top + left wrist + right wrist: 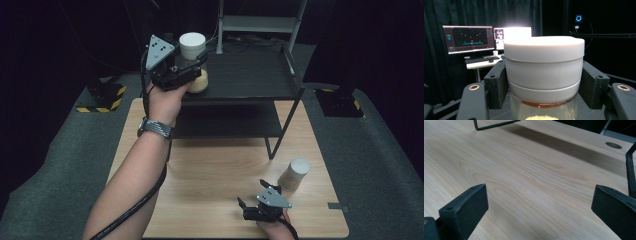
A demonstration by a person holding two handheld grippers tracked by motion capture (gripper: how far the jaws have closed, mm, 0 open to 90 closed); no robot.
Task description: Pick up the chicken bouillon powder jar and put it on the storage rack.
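The left tool point(192, 70) is clamped on a jar point(544, 75) with a white lid, holding it over the black shelf's point(250, 80) top so it can stand there. The right tool point(260, 202) rests wide apart on the table point(529, 182), near another jar point(295, 174) in front of the shelf.

Premises: a recording lab or test studio, not a home or shop. Black curtains point(499, 12) close off the walls, and the surroundings beyond the lit work area are dark. A pale wooden table point(225, 170) stands on grey carpet point(60, 165), carrying a black metal shelf rack point(250, 80). Black stand bases with yellow-and-black hazard tape point(102, 97) sit on the floor on either side of the table. Behind the curtained area, a side desk holds two lit monitors point(469, 38) and a keyboard point(475, 60). A small device with a glowing blue ring point(578, 18) is mounted high on a dark rail.
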